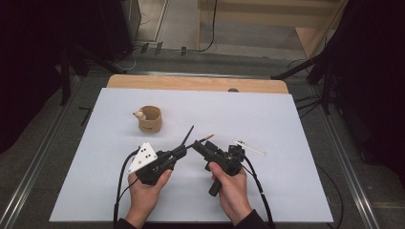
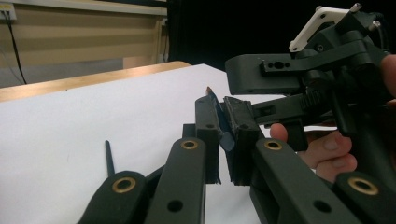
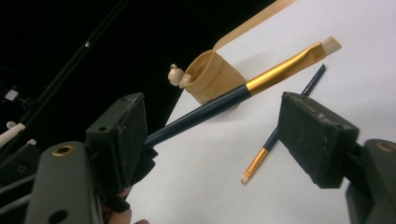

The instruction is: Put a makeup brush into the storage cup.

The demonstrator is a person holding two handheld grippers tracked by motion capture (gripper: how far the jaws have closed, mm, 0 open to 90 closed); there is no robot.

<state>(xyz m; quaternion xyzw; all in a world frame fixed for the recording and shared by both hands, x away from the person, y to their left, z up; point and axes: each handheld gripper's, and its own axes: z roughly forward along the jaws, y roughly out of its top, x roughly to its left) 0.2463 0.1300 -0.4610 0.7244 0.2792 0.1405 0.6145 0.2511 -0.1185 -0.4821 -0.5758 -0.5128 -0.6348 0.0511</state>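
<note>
A paintbrush (image 3: 275,70) with a dark blue handle, gold ferrule and flat pale bristles is held off the table. My left gripper (image 1: 183,150) is shut on its handle (image 2: 215,109). The brush runs up and right across the gap of my right gripper (image 3: 215,121), whose jaws stand open; the handle lies against one pad and clear of the other. In the high view the two grippers meet tip to tip at the table's front centre, with the right gripper (image 1: 197,145) pointing up and left.
A second dark brush (image 3: 280,135) lies on the white sheet just beyond the jaws. A tan cup (image 1: 151,119) with a small figure on its rim stands at the left. A white stick-like brush (image 1: 250,147) lies at the right.
</note>
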